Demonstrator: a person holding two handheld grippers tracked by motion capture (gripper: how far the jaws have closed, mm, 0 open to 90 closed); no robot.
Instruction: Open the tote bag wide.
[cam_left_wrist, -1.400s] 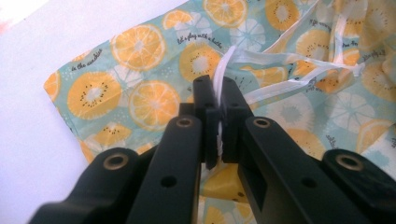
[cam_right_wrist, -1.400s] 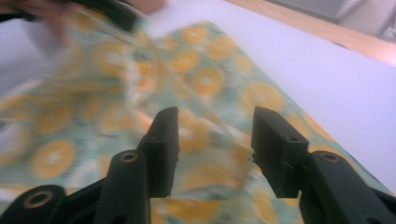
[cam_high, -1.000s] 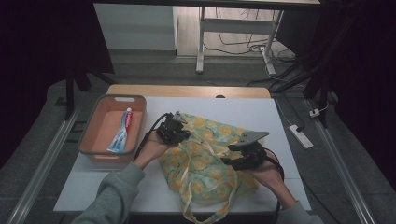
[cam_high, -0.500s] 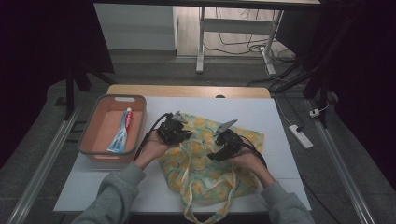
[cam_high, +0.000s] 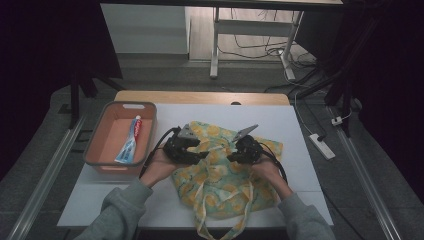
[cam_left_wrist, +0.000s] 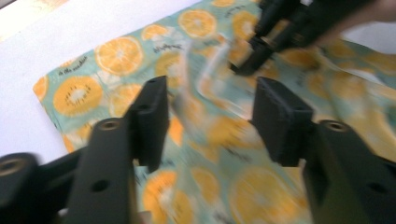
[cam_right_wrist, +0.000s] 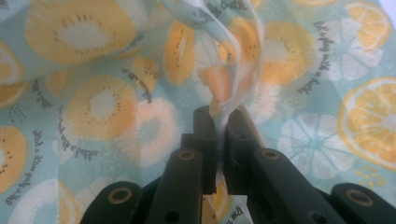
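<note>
The left gripper (cam_high: 202, 155) points toward 3 o'clock, its jaws spread wide. The right gripper (cam_high: 231, 157), facing it toward 9 o'clock, has its jaws pinched together.

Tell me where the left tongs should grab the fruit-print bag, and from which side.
Best guess: the raised fold of the bag, straight ahead of the left tongs, whose jaws are open. The right tongs pinch that fabric and lift it off the table, so it stands up. Come in level from the left, jaws straddling the ridge, near the right tongs.

Fruit-print cloth bag (cam_high: 220, 175), teal with orange slices, lying flat and rumpled mid-table, handles trailing toward the near edge.
</note>
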